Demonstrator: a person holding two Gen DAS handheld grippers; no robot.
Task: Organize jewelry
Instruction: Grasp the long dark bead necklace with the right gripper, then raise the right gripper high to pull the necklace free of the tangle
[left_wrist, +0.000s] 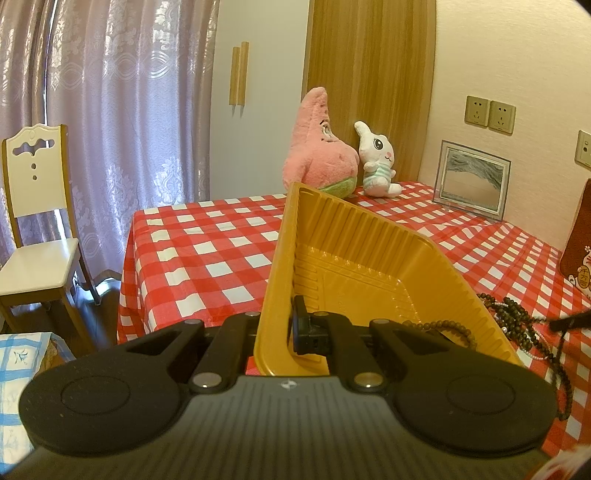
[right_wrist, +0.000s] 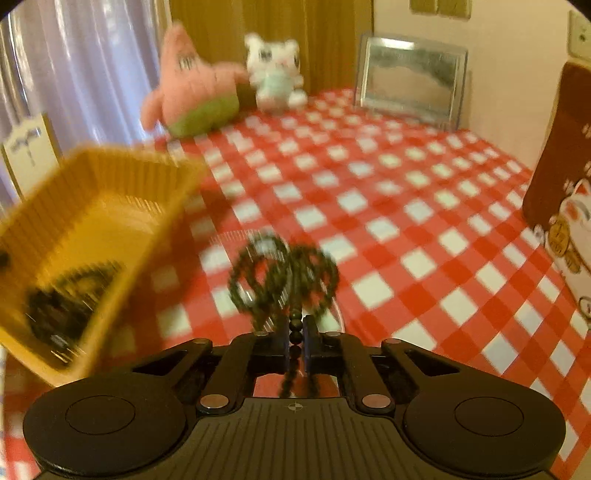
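Observation:
My left gripper (left_wrist: 284, 328) is shut on the near wall of a yellow plastic tray (left_wrist: 354, 254) and holds it tilted up off the checked table. A brown bead strand (left_wrist: 439, 326) lies in the tray's low corner. The tray (right_wrist: 92, 206) also shows blurred at the left of the right wrist view, with dark beads inside. My right gripper (right_wrist: 295, 341) is shut on a dark bead necklace (right_wrist: 284, 273) whose loops lie bunched on the cloth just ahead. More dark beads and a thin pearl strand (left_wrist: 517, 321) lie right of the tray.
The table has a red-and-white checked cloth (right_wrist: 388, 192). A pink star plush (left_wrist: 319, 147) and a white rabbit plush (left_wrist: 376, 162) stand at the back, a framed picture (left_wrist: 471, 181) by the wall, a red bag (right_wrist: 561, 199) at right. A white chair (left_wrist: 37, 229) stands left.

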